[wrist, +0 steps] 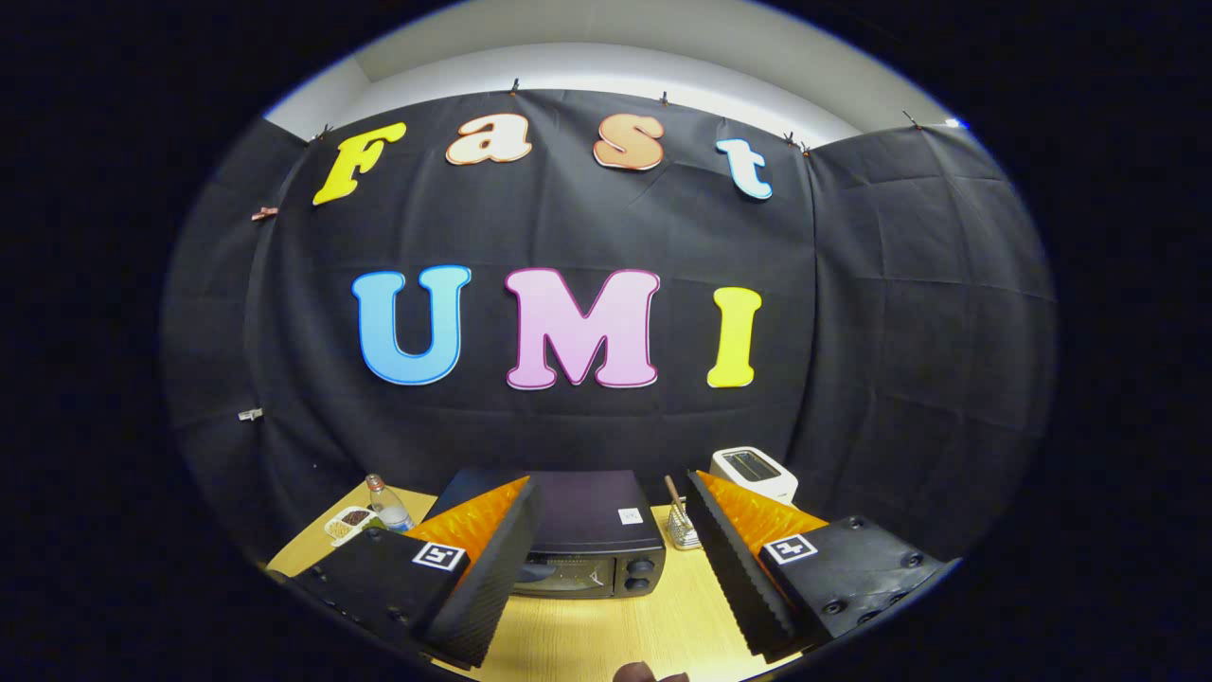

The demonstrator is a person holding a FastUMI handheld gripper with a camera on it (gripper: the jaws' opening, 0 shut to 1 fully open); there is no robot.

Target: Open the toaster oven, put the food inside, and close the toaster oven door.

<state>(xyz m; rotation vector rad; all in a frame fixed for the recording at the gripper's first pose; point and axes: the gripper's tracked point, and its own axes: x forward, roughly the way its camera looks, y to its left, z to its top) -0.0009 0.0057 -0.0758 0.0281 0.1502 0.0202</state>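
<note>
A: Where do we stand with the gripper (614, 568)?

B: We see its 2 fingers spread wide apart, with nothing between them but the bare wooden table (663, 616). Neither finger touches anything.

A: And the toaster oven (587, 545)?

B: It sits on the table just ahead of the fingers, framed in the gap between them. It is a dark box with a flat top that carries a small white sticker near its right rear corner. We see the upper part of its front: the glass door looks closed, and 2 round knobs sit at the right end of the front panel. The left finger covers the oven's left side.

A: Do we see the food?

B: Not with any certainty. Left of the oven, beyond the left finger, lies a small white tray (348, 523) with compartments holding something brown and something green; it is too small for us to say what. A clear bottle (386, 505) stands upright just beside it, on the oven's side.

A: What sits on the other side?

B: A small wire holder (681, 530) with a stick standing in it is just right of the oven, close to the right finger. Farther back on the right stands a white toaster (755, 471) with a slot in its top, well apart from the oven.

A: Anything near us?

B: A small rounded brownish shape (636, 673) shows at the table's near edge, below the fingers; we cannot tell what it is.
</note>
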